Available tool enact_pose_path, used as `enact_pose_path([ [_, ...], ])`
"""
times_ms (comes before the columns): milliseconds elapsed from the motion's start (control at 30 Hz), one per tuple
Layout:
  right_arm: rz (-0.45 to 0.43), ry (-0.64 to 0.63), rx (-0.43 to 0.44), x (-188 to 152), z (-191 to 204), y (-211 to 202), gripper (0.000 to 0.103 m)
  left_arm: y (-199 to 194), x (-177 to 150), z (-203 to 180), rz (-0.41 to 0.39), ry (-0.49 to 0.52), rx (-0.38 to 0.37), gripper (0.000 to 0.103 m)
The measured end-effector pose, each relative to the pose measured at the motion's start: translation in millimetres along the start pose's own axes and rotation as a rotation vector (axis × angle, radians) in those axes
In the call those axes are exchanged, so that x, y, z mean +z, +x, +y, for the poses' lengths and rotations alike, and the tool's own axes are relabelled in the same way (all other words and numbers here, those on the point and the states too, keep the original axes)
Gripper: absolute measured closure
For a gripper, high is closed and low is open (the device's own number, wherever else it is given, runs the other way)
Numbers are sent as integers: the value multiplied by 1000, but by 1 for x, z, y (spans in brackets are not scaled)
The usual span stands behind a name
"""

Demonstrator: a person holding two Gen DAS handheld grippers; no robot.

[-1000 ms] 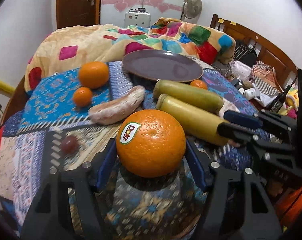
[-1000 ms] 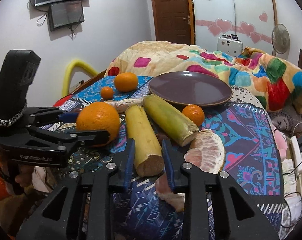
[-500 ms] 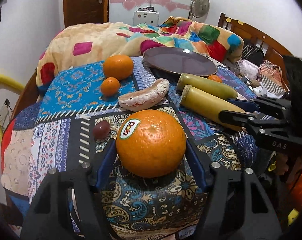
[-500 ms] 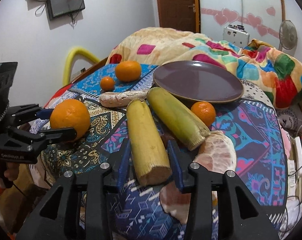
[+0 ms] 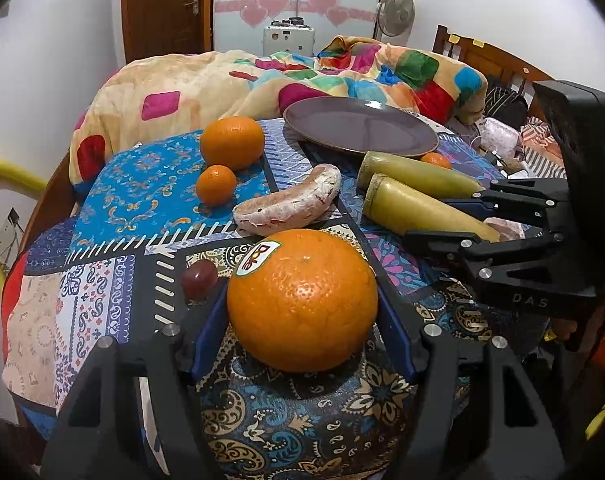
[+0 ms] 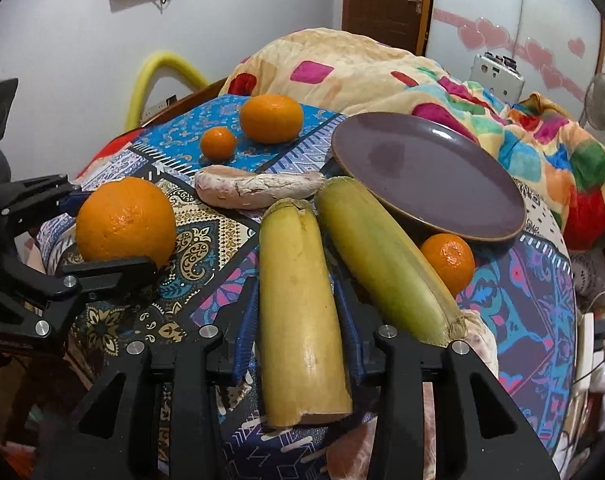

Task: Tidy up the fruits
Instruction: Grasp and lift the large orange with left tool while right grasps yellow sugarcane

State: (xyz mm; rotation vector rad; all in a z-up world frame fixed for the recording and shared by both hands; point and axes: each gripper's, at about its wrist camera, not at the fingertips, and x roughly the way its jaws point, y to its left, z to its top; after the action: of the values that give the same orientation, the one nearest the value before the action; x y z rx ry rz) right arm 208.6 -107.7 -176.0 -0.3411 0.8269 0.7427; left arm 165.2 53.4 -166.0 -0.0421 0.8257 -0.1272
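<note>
- Left tool (image 5: pixel 302 312): clamped on the large round orange with a Dole sticker (image 5: pixel 302 300), blue pads against both its sides. Grip unchanged from a second ago; the orange sits at the near left of the patterned quilt-covered surface (image 5: pixel 142 200).
- Right tool (image 6: pixel 302 312): fingers now straddle the yellow peeled sugarcane piece (image 6: pixel 302 300) far along its length; a second ago only its cut end lay between them. Pads sit close to both sides; contact cannot be told for sure.
- Second, greener sugarcane piece (image 6: pixel 382 256) lies just right of the first, touching it at the far end.
- Dark purple round plate (image 6: pixel 426 176): far right, bare.
- Small tangerine (image 6: pixel 448 262) sits against the plate's near rim.
- Pale peeled pomelo segment (image 6: pixel 258 192), medium orange (image 6: pixel 271 118) and little tangerine (image 6: pixel 218 143) unmoved, far left.
- Dark red grape (image 5: pixel 199 278) just left of the held orange.
</note>
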Motion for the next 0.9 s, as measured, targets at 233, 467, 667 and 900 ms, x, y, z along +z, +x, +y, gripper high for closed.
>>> enact_pose_path([
  [233, -54, 49, 3, -1, -1, -14, 71, -6, 4, -3, -17, -8, -7, 36],
  [467, -55, 48, 12, 2, -2, -30, 71, -17, 15, -11, -50, 1, -14, 36],
  [667, 11, 33, 6, -1, -1, -23, 72, -17, 11, -17, -37, 27, -14, 35],
  [900, 112, -24, 4, 8, -1, -3, 69, -13, 12, -12, -31, 15, -12, 36],
])
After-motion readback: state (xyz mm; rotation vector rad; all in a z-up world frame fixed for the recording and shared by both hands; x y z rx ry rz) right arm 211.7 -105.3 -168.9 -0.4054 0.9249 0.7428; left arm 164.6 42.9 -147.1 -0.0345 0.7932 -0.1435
